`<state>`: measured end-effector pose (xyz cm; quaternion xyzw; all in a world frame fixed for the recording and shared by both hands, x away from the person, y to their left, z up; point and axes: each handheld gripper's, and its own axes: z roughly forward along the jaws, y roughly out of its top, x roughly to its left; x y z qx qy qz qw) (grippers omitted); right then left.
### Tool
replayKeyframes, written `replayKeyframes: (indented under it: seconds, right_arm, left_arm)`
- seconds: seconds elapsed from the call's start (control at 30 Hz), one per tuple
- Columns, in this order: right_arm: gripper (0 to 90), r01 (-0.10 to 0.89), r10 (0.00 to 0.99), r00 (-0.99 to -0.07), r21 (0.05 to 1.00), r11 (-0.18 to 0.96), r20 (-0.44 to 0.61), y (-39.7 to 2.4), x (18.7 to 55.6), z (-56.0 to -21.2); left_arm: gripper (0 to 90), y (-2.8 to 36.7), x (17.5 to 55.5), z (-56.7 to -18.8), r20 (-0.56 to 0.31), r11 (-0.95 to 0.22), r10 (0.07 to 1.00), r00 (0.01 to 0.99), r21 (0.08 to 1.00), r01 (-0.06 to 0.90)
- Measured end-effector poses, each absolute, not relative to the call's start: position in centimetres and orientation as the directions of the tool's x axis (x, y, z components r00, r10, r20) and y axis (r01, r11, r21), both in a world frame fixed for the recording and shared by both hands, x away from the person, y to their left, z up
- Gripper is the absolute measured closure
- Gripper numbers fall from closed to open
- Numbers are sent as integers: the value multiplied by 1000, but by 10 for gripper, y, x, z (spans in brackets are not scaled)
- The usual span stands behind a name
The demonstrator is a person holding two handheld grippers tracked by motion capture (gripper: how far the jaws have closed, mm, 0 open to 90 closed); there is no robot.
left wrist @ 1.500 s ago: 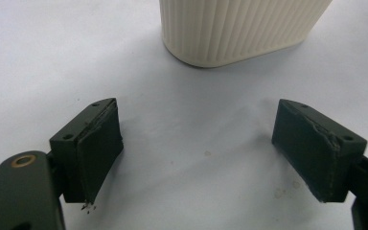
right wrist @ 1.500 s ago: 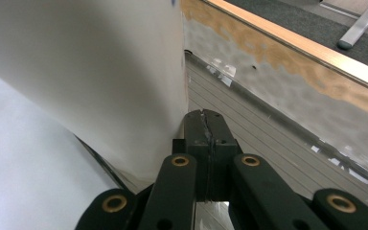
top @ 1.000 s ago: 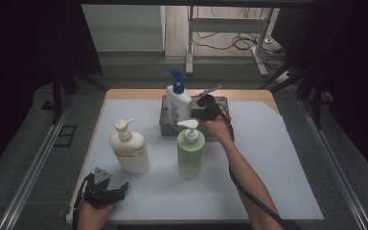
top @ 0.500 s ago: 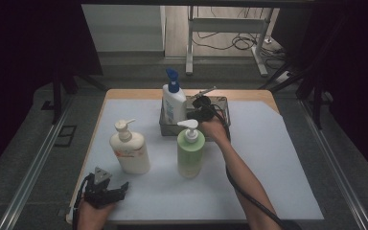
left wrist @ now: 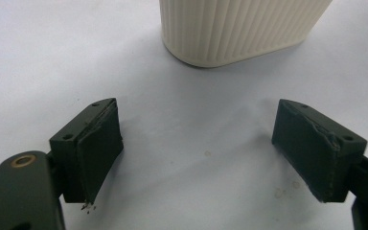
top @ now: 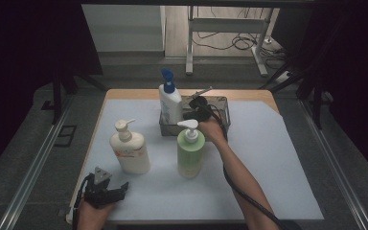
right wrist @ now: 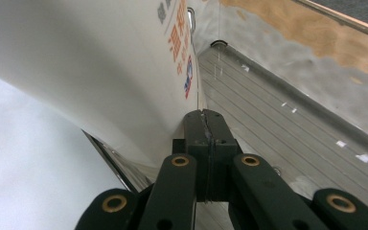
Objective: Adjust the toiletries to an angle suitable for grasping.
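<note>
Right gripper (right wrist: 206, 117): jaws pressed flat together, nothing between them; tips sit inside the metal tray (right wrist: 287, 124), just beside the wall of the white bottle with the blue pump (right wrist: 91, 81); judged to be nudging or steadying that bottle with closed tips rather than grasping it, since the bottle is far wider than shut jaws could take. In the high view the right gripper (top: 197, 109) reaches over the tray (top: 223, 103) at the far middle of the table; the blue-pump bottle (top: 170, 101) stands upright in the tray's left end, touching or nearly touching the tips; I cannot tell which.

Left gripper (left wrist: 199, 158): jaws spread wide, empty, low over the white mat (left wrist: 38, 52); the ribbed base of the cream bottle (left wrist: 242, 28) stands just ahead of it, apart from both pads; seems parked, out of the working hand's way. In the high view the left gripper (top: 106, 190) rests at the near left edge; cream bottle (top: 130, 148) upright beyond it; green bottle (top: 190, 151) upright between the two hands, near the right forearm (top: 239, 167), which passes beside it without touching.
</note>
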<state>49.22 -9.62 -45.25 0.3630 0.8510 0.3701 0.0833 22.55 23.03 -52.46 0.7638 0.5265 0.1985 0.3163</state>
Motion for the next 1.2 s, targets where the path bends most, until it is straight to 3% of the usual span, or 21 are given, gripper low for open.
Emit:
replayKeyframes:
  seconds: [0.53, 1.2]
  right_arm:
    - [900, 506, 587, -797, 689, 519, 144, -76, 485, -451]
    - [864, 505, 596, -792, 689, 519, 132, -77, 482, -456]
  left_arm:
    - [169, 230, 225, -525, -29, -246, 930, 367, 693, 678]
    - [169, 230, 225, -525, -29, -246, 930, 367, 693, 678]
